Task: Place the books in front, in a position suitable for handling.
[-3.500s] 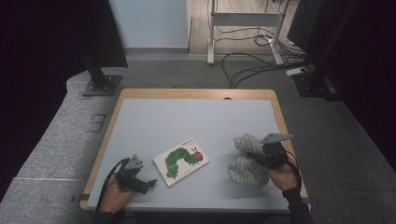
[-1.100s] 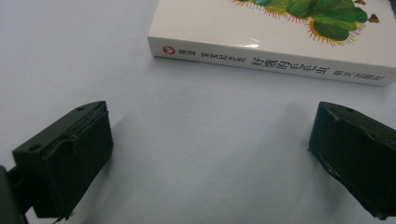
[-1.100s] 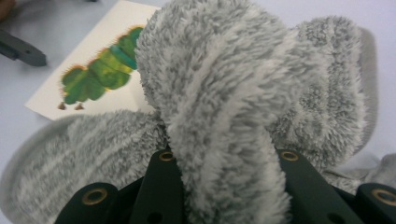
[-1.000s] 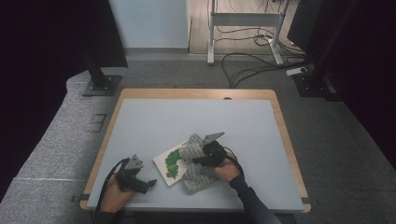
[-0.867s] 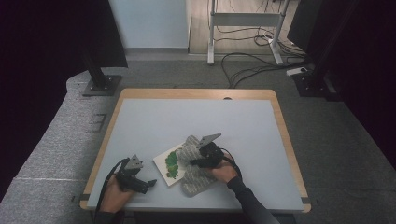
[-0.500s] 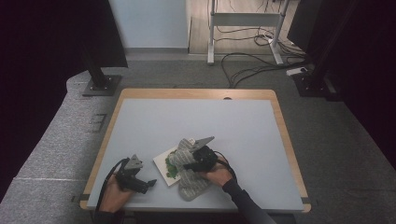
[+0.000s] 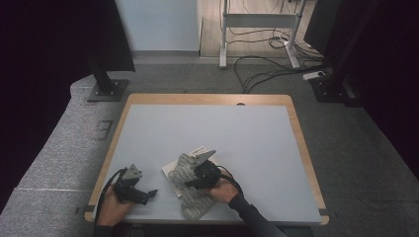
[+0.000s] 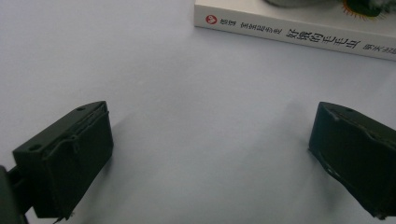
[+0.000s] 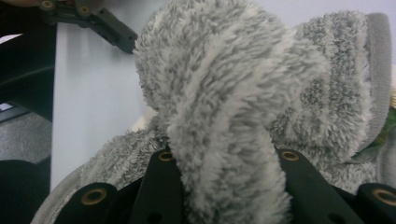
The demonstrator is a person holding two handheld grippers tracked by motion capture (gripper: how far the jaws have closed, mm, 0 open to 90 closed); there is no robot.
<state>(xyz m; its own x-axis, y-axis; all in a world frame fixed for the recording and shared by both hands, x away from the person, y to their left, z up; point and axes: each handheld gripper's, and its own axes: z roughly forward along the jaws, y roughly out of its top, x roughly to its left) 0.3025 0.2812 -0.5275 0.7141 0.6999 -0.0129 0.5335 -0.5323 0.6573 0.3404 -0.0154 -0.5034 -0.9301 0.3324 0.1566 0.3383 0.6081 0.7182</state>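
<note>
Grey fluffy towel (image 7: 190,185) draped over white book (image 7: 174,174) near front edge of surface (image 7: 257,143), pinched in right hand-held gripper (image 7: 190,183). Left hand-held gripper (image 7: 153,192) spread wide, resting just beside book, empty.

A big table (image 7: 257,133) with a light blue top and a wooden edge stands on grey carpet (image 7: 346,133). At the far wall is a white desk frame (image 7: 259,22) with black cables (image 7: 267,74) below it. The sides are dark.
</note>
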